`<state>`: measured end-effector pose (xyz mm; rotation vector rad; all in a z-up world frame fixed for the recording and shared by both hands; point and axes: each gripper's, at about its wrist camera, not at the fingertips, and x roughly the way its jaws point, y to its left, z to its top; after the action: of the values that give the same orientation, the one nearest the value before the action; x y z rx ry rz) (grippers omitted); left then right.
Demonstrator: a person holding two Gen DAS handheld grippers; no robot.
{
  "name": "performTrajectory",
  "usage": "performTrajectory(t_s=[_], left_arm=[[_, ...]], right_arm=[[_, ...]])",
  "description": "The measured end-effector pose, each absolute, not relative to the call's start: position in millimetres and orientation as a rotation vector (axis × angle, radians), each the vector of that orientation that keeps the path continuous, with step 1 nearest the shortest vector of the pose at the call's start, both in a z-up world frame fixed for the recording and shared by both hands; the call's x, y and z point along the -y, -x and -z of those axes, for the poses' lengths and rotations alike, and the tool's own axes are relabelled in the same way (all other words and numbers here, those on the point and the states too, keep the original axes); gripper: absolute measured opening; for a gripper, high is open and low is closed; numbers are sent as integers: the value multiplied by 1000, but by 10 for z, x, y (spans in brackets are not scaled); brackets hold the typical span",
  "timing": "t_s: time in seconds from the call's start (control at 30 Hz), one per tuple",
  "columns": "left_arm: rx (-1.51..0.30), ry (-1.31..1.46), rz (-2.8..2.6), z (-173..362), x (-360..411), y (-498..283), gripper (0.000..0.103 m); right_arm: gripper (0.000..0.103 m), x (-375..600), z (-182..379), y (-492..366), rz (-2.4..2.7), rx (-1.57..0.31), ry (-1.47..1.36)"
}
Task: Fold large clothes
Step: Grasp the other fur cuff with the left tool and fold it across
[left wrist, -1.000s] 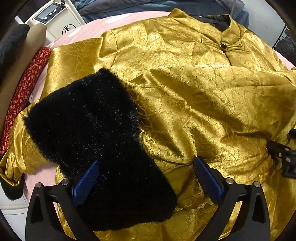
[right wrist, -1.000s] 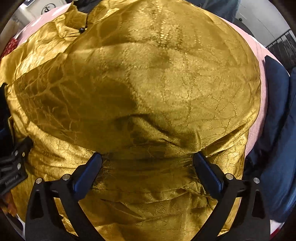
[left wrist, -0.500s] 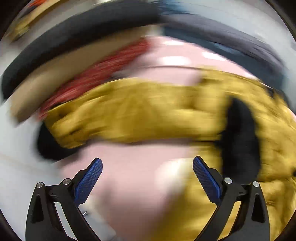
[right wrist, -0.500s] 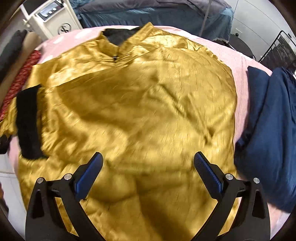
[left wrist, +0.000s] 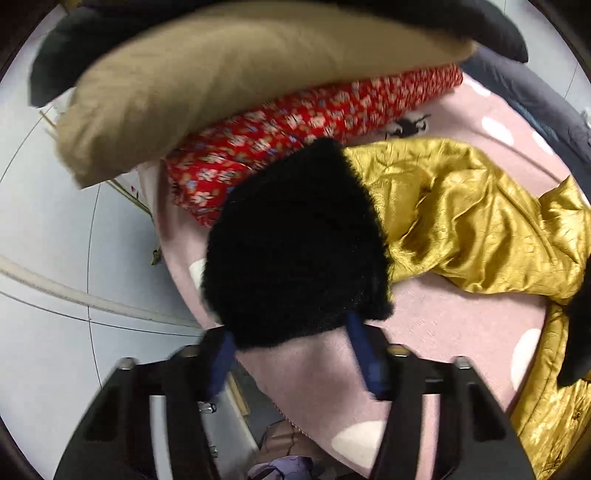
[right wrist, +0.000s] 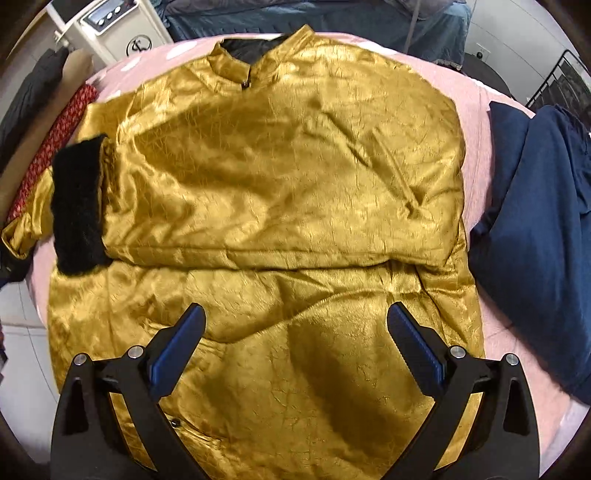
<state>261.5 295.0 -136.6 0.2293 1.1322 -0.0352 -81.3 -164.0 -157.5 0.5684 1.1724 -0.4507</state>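
A gold satin jacket lies front-up on the pink spotted bed cover, one sleeve folded across its chest and ending in a black fur cuff. In the left wrist view the other sleeve stretches out to the bed's edge, ending in its own black fur cuff. My left gripper is closing, with that cuff's near edge between its blue pads, which reach the fluff. My right gripper hangs open above the jacket's lower half, holding nothing.
A red floral bundle and a tan cushion lie just past the cuff. The bed's edge drops to pale floor on the left. A navy garment lies right of the jacket and a white appliance stands behind.
My left gripper swung off the folded sleeve's cuff to the outstretched sleeve's cuff at the bed's edge, and its jaws narrowed around it. The right gripper rose, so the whole jacket now shows.
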Motion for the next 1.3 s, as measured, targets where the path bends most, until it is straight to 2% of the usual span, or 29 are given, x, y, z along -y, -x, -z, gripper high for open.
performTrajectory(t_s=[0.03, 0.1, 0.2, 0.47, 0.63, 0.83, 1.03, 1.13, 1.2, 1.3], left_arm=[[-1138, -214, 41, 1365, -2941, -2650, 39], [-1139, -197, 51, 1341, -2932, -2700, 21], [-1110, -181, 94, 1109, -2799, -2753, 8], [-893, -141, 300, -44, -2174, -2604, 6], [-820, -187, 527, -498, -1238, -2172, 6], [-837, -259, 824, -396, -17, -1286, 6], [-955, -348, 932, 235, 776, -505, 7], [-1047, -381, 934, 573, 891, -323, 26], [-1059, -406, 937, 688, 865, -248, 64], [-1001, -424, 946, 694, 682, -196, 80]], right_arm=[[97, 1656, 1558, 790, 453, -1165, -570], [97, 1658, 1495, 801, 464, -1144, -571], [97, 1668, 1467, 818, 472, -1136, -577], [97, 1680, 1481, 950, 483, -1121, -641], [97, 1665, 1468, 963, 466, -1104, -685], [97, 1689, 1362, 1033, 473, -1064, -716], [97, 1838, 1363, 1198, 496, -1055, -779], [97, 1913, 1407, 1262, 496, -1059, -821], [97, 1948, 1419, 1280, 490, -1060, -834], [97, 1984, 1392, 1243, 462, -1047, -837]])
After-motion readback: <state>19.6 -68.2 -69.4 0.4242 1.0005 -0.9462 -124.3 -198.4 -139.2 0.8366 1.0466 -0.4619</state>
